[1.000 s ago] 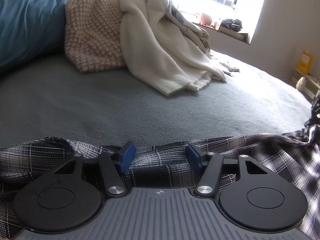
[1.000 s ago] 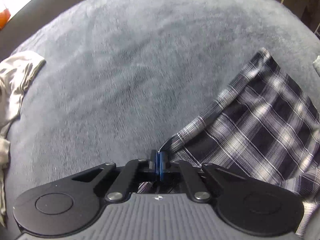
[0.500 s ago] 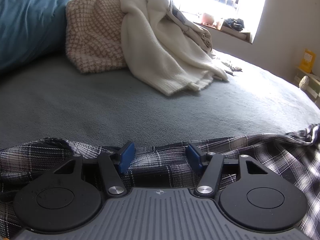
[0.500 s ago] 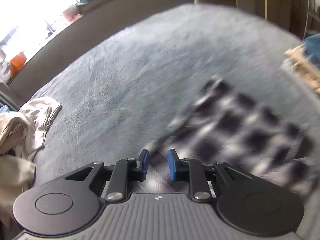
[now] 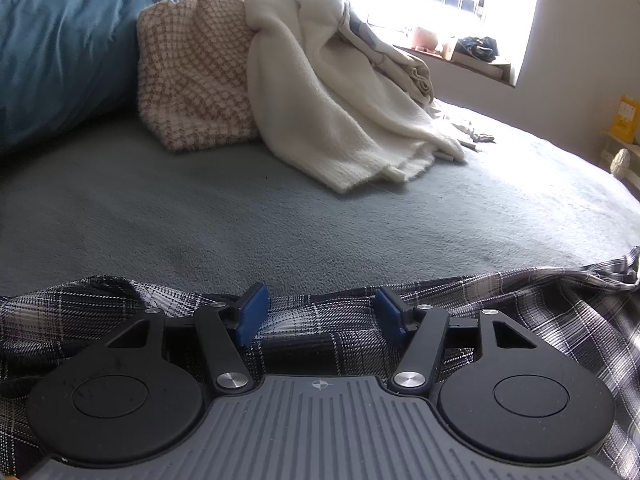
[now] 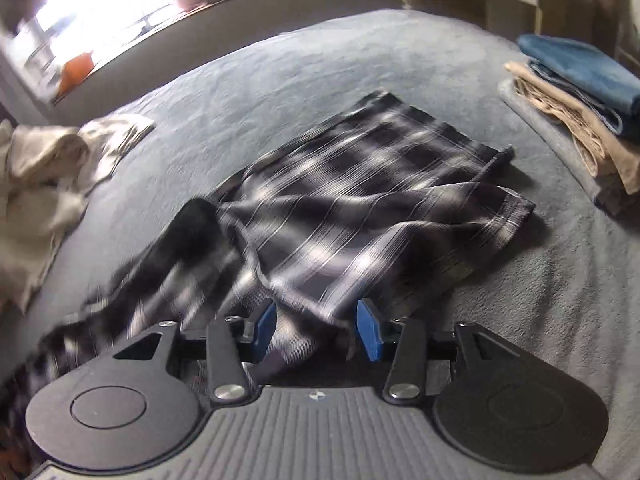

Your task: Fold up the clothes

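The plaid shirt (image 6: 360,200) lies on the grey bedspread (image 5: 280,216), one part doubled over the body, a looser part trailing toward 8 o'clock in the blurred right wrist view. The right gripper (image 6: 316,328) hangs over its near edge with fingers spread apart, cloth between them but not pinched. The left gripper (image 5: 320,312) sits low over the shirt's rumpled edge, fingers likewise wide apart and holding nothing.

By my reading, a fold of this shirt is in hand, between grasps. The next move likely calls for pinching the loose edge with both grippers and keeping it taut.

At 2 o'clock sits a stack of folded clothes (image 6: 580,92); at 12 o'clock in the left view lies a cream knit garment (image 5: 328,92) with a houndstooth one (image 5: 192,68) beside it.
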Action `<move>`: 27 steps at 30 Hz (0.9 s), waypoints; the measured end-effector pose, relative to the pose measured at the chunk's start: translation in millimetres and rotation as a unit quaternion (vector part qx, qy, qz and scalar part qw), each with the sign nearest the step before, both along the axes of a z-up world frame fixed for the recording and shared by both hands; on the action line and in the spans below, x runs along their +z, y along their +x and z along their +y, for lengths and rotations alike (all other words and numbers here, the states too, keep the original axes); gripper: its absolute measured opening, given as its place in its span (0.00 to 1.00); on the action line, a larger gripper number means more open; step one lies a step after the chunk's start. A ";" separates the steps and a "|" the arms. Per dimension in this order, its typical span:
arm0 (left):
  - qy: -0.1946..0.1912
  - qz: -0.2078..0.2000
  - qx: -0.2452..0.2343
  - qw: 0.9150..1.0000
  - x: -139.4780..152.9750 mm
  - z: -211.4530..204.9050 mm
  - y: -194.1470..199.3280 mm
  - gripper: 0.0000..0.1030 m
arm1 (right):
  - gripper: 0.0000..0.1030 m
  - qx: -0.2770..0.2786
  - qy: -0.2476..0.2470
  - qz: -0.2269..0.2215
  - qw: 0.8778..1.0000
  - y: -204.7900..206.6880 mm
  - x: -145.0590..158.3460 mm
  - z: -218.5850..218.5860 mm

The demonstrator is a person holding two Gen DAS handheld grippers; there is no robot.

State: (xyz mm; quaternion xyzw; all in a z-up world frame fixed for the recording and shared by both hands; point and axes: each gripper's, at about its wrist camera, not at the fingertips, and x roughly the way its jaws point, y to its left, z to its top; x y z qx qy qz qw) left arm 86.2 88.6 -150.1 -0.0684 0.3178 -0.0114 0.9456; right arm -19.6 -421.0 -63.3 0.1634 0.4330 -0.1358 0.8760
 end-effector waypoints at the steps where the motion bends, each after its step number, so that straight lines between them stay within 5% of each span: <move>1: 0.001 -0.001 0.000 1.000 -0.2 -0.2 -0.1 0.59 | 0.47 0.015 -0.020 0.005 1.000 -1.3 -3.6 7.2; 7: 0.006 -0.005 0.000 1.000 -0.6 -1.9 -1.0 0.59 | 0.37 0.035 -0.128 0.023 0.991 6.3 -25.2 19.6; 8: 0.007 -0.005 0.000 1.000 -0.7 -2.0 -0.9 0.59 | 0.31 0.038 -0.146 0.026 0.988 7.6 -28.8 21.6; 9: 0.007 -0.005 0.000 1.000 -0.7 -2.2 -0.9 0.59 | 0.12 0.041 -0.164 0.029 0.985 8.9 -32.4 23.5; 10: 0.008 -0.005 0.000 1.000 -0.7 -2.3 -0.8 0.59 | 0.05 0.045 -0.182 0.032 0.982 10.3 -36.0 25.5; 21: 0.010 -0.002 0.002 1.000 0.0 -3.2 1.3 0.60 | 0.02 0.064 -0.380 0.041 0.922 93.6 9.0 -32.6; 27: 0.012 0.003 0.004 1.000 0.7 -3.2 3.6 0.60 | 0.02 0.080 -0.404 0.099 0.906 167.8 -6.3 -77.3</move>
